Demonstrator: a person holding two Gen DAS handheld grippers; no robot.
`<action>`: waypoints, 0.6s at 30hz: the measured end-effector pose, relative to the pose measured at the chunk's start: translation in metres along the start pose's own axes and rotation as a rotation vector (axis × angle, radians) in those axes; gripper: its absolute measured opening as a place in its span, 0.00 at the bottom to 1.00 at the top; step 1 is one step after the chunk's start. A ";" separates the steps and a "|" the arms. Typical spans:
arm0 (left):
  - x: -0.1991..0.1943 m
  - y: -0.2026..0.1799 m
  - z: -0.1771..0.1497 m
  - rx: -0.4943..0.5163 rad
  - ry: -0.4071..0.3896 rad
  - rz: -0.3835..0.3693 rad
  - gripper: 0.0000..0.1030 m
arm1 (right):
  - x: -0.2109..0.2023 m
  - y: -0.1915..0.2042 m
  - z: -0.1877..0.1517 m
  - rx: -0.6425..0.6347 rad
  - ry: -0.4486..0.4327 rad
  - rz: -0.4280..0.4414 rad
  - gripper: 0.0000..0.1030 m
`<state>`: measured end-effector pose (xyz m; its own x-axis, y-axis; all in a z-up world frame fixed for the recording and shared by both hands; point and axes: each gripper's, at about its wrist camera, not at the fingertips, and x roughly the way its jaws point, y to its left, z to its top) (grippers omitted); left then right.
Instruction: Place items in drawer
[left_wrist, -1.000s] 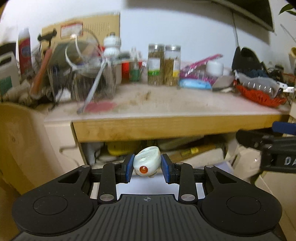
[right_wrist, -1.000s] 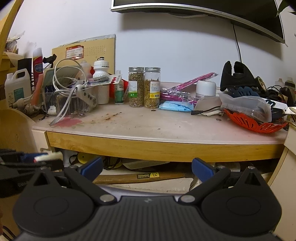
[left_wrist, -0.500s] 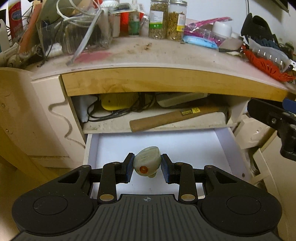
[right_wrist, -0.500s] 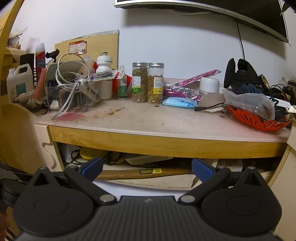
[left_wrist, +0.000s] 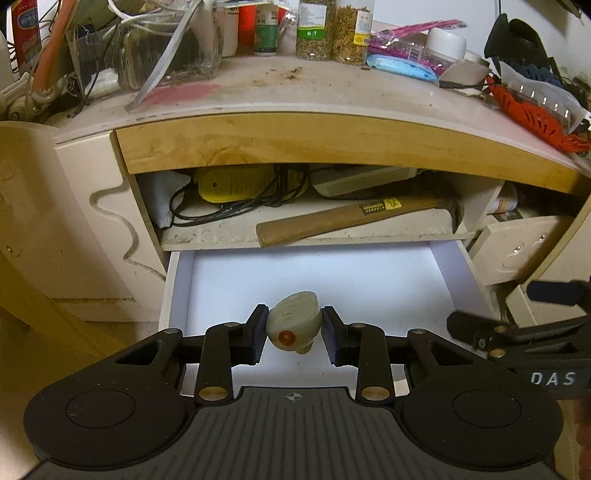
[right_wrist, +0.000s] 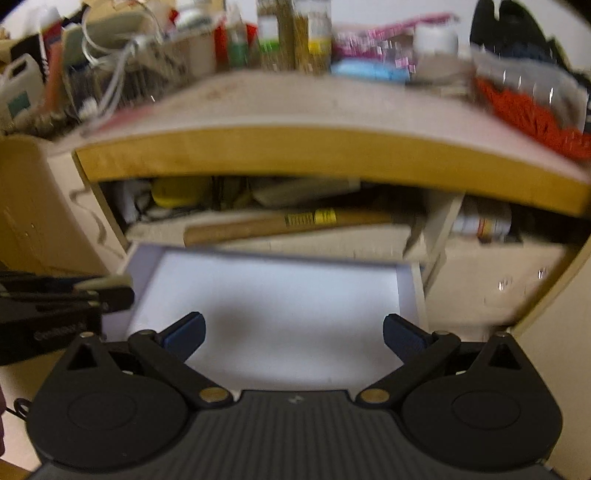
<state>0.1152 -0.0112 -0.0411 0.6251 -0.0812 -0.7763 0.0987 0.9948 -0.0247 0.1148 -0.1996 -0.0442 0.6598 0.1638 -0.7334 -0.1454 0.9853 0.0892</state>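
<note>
My left gripper (left_wrist: 294, 332) is shut on a small pale green-white plastic piece with an orange dot (left_wrist: 293, 325) and holds it above the open white drawer (left_wrist: 177, 280). The drawer's floor looks bare. My right gripper (right_wrist: 293, 334) is open and empty, over the same drawer (right_wrist: 410, 288); its view is blurred. The right gripper shows at the right edge of the left wrist view (left_wrist: 517, 332). The left gripper shows at the left edge of the right wrist view (right_wrist: 103, 291).
A shelf above the drawer holds a wooden-handled hammer (left_wrist: 351, 218), a yellow device (left_wrist: 236, 182) and black cables. The cluttered desk top (left_wrist: 295, 88) carries spice jars (left_wrist: 332, 31), a wire basket and an orange net (left_wrist: 532, 118). A small cabinet (left_wrist: 524, 247) stands at the right.
Both grippers have tilted down and moved from desk-top level to over the open drawer. The left gripper still holds the pale piece. The right gripper stays open.
</note>
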 end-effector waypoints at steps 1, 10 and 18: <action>0.001 0.000 -0.001 0.001 0.004 0.000 0.29 | 0.004 0.000 -0.001 0.004 0.030 0.002 1.00; 0.013 0.003 -0.001 0.003 0.029 0.005 0.29 | 0.011 -0.007 -0.004 0.035 0.070 -0.008 1.00; 0.036 0.007 0.000 0.004 0.055 0.010 0.29 | 0.012 -0.008 -0.003 0.035 0.077 -0.017 1.00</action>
<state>0.1385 -0.0076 -0.0690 0.5827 -0.0676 -0.8099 0.0954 0.9953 -0.0144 0.1212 -0.2057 -0.0558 0.6034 0.1442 -0.7843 -0.1078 0.9892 0.0990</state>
